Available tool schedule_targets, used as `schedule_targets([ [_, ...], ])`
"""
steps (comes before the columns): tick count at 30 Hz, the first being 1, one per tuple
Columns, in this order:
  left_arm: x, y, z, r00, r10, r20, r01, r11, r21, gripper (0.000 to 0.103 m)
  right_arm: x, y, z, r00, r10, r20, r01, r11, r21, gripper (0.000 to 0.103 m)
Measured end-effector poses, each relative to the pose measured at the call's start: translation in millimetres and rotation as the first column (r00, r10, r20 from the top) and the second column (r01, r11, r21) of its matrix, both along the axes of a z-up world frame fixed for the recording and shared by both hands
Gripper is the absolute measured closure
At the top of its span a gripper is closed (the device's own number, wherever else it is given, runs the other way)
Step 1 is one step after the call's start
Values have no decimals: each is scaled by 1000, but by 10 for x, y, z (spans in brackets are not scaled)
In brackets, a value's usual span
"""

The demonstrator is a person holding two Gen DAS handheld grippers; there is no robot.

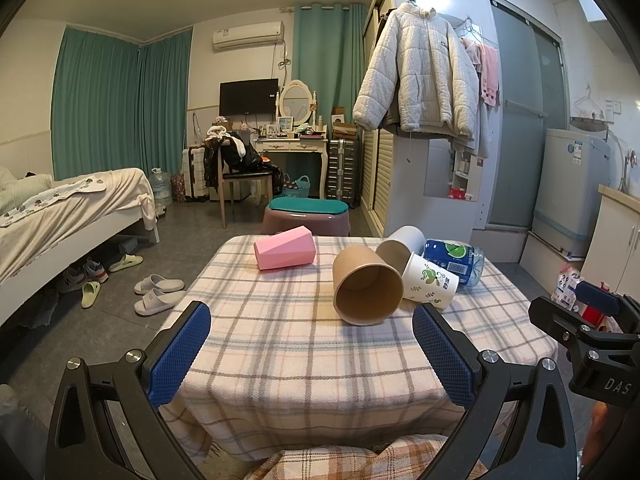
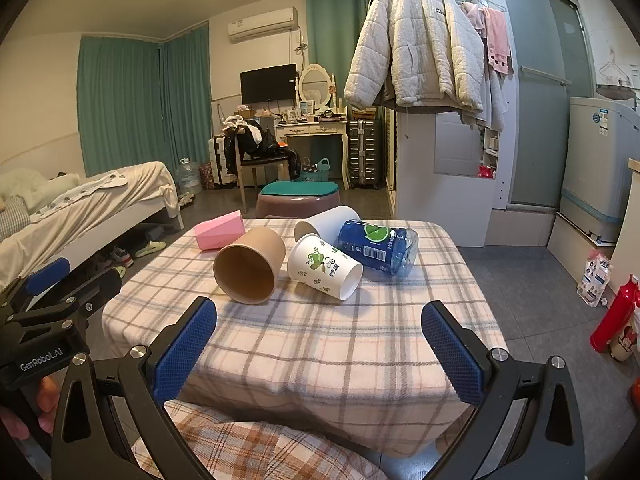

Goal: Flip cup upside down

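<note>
Four cups and one bottle lie toppled on a small table [image 1: 304, 360] draped in a plaid cloth. From left to right: a pink faceted cup [image 1: 285, 248] on its side, apart from the rest, long axis running roughly left-right; a brown paper cup [image 1: 366, 285], its open mouth turned toward the cameras and showing a bare interior; just behind it a white cup [image 1: 402, 245] with a brown lining, also on its side; a white paper cup with green leaf print [image 1: 430, 283], its base end toward the near right in the right wrist view; and a blue-labelled plastic bottle [image 1: 454, 260] lying just beside it. The last four are bunched together. The left gripper [image 1: 312, 354] and right gripper [image 2: 320, 350] hover at the near edge of the table, jaws spread wide, holding nothing.
</note>
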State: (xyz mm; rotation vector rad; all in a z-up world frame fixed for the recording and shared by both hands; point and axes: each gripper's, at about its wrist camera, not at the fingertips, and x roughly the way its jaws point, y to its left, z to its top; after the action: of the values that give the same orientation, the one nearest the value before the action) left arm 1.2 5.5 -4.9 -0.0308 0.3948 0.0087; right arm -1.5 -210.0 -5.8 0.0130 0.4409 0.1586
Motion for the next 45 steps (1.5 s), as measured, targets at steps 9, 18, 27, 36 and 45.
schedule_targets([
  [9,5,3,-10,1000,1,-2,-1,1000,0,0,0,-8,24,1000,3,3,-3,1000,0,0],
  [18,15,13,-22,1000,1,-6,-1,1000,2,0,-9,-12,30,1000,3,4,-3,1000,0,0],
  [27,10,8,-17,1000,1,-5,-1,1000,1,0,-22,-19,36,1000,14,8,-14,1000,3,0],
  [36,47,-8,-27,1000,11,-17,-11,1000,3,0,-5,-99,88,999,49,22,-50,998,28,0],
  [45,357,-170,-6,998,38,-58,-36,999,27,0,310,-250,113,992,123,14,-123,992,11,0],
])
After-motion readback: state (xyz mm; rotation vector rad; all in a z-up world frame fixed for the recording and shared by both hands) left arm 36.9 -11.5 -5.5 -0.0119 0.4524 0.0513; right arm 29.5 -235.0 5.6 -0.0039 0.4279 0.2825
